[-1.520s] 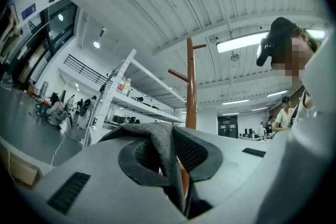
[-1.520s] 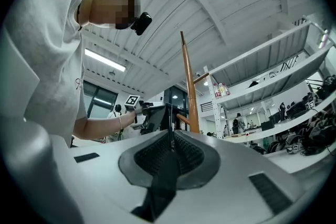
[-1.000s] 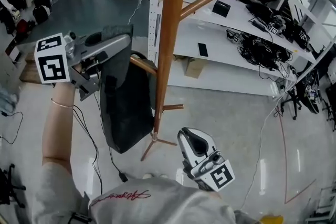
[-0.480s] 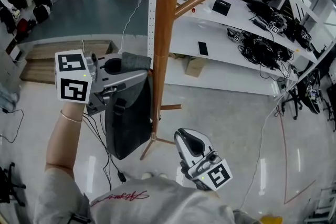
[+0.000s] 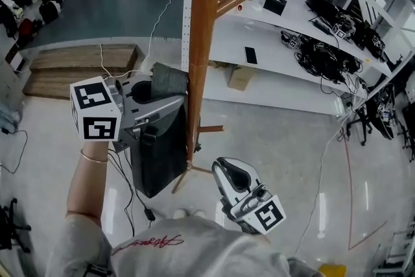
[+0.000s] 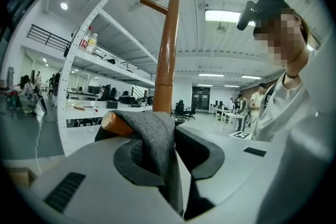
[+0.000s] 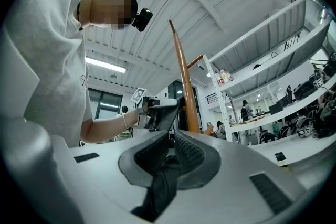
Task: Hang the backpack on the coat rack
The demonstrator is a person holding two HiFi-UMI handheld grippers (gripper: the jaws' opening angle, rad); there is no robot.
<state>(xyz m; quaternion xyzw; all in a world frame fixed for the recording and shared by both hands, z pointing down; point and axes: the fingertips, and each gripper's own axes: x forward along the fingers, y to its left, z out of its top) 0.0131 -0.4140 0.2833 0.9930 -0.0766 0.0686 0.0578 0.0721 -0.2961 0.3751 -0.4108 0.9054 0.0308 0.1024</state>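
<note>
The wooden coat rack's pole [image 5: 202, 42] rises through the middle of the head view. A dark grey backpack [image 5: 159, 152] hangs just left of it. Its grey top strap [image 6: 155, 136] lies over a short wooden peg [image 6: 113, 122] on the pole. My left gripper [image 5: 171, 86] is level at the peg with the strap between its jaws; the jaws are opening and the pads still touch the strap. My right gripper [image 5: 227, 170] is low and near my body, right of the pole's base, shut and empty. It looks up towards the left gripper [image 7: 157, 113].
White shelving [image 5: 292, 23] with electronics and cables stands behind the rack. A wooden platform [image 5: 78, 65] lies at the left. The rack's feet [image 5: 211, 131] spread over the glossy floor, and a black cable [image 5: 126, 185] trails under the backpack. People stand far off in the hall.
My left gripper has come down and in towards the pole, bringing the backpack against the rack with its strap over the peg. The right gripper has stayed put.
</note>
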